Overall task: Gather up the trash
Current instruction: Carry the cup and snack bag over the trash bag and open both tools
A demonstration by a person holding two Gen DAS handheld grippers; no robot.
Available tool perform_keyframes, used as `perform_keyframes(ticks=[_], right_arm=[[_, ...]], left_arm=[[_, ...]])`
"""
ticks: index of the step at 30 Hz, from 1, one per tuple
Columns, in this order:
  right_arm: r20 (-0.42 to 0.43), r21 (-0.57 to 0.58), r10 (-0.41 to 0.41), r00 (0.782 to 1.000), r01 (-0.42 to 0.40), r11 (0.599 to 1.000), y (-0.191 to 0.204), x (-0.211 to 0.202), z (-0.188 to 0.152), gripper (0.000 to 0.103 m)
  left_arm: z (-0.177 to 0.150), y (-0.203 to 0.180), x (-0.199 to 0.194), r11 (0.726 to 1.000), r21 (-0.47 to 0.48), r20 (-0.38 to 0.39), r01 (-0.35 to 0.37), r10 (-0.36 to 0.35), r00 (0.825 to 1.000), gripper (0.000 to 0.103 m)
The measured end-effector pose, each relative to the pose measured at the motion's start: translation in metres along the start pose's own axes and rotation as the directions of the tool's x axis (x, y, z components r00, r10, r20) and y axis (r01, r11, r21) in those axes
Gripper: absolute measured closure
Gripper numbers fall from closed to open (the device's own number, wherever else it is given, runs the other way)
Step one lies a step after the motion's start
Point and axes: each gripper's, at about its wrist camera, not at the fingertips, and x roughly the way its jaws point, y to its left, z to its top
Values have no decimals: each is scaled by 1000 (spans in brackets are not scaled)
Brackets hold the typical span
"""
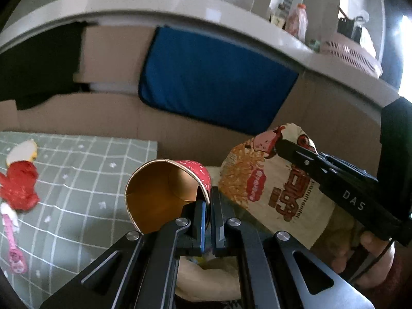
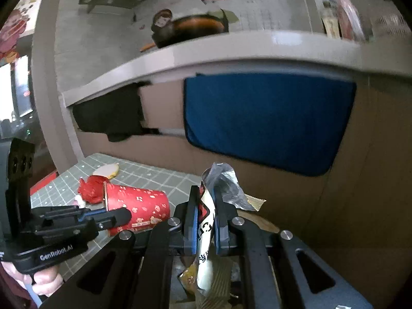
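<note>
My left gripper (image 1: 208,195) is shut on the rim of a red paper cup (image 1: 164,193), which lies sideways with its brown inside facing the camera; the cup also shows in the right wrist view (image 2: 139,206). My right gripper (image 2: 206,193) is shut on a cream snack bag (image 2: 206,231) with a crumpled silver top. In the left wrist view that snack bag (image 1: 270,185) hangs to the right of the cup, pinched by the right gripper (image 1: 276,145). Both are held above a green checked mat (image 1: 77,180).
A red crumpled wrapper (image 1: 19,188), a pale wrapper (image 1: 23,152) and a pink item (image 1: 13,242) lie on the mat at left. Behind stand a cardboard wall (image 1: 103,118), a blue cloth (image 1: 213,82) and a white countertop (image 1: 154,5). Trash lies below the bag (image 2: 213,278).
</note>
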Motion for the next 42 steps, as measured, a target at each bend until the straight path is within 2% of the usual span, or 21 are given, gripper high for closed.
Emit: perform_keyframes(ticks=[6,11,16,21,23,24,27,29,30,31,35,38,42], right_arm=[[-43,50,-5,999,7,999,-18,22,-22,94],[-105,94,-12,994,22,995,-35,42,-44,94],[-162,115,-24,986,43,992,-44,54,-65,94],[-199,123,-35,979,60,991,-50,61,-78,94],[-209,128,-40,977,68,989,-52,61,-81,94],[-211,130,-44,976,73,989,-53,60,-82,93],[-203,156,-43,978,76,985,-57,54,-81,90],[-196,145,-63,979,92,985,-56,49,-79,79],[-192,136,-76,979,103,985,-55,47,-78,69],[-188,133,-78,979,103,986,-54,46,-77,64],[-171,136,-75,982,99,986,-51,39,-73,59],[-155,131,-76,985,96,987,-45,34,-67,56],[-119,106,-70,990,83,991,-31,26,-55,55]], left_arm=[[-11,3,33,999,-30,-92,31,-34,995,100],[-27,11,60,995,-85,-193,59,-74,978,100],[-33,5,67,996,-53,-205,77,-86,975,100],[-35,5,70,992,-73,-227,105,-119,967,99],[-34,6,68,990,-86,-235,113,-130,963,95],[-33,8,66,988,-100,-230,120,-140,963,92],[-29,10,56,987,-111,-196,113,-133,972,62],[-27,12,46,986,-120,-172,118,-138,976,61],[-26,13,42,985,-122,-166,118,-138,977,61],[-25,14,38,986,-122,-160,116,-135,978,61],[-23,20,17,990,-109,-109,85,-97,989,61],[-21,25,-7,996,-86,-47,38,-42,998,61],[-19,36,-38,997,-80,15,2,-1,1000,61]])
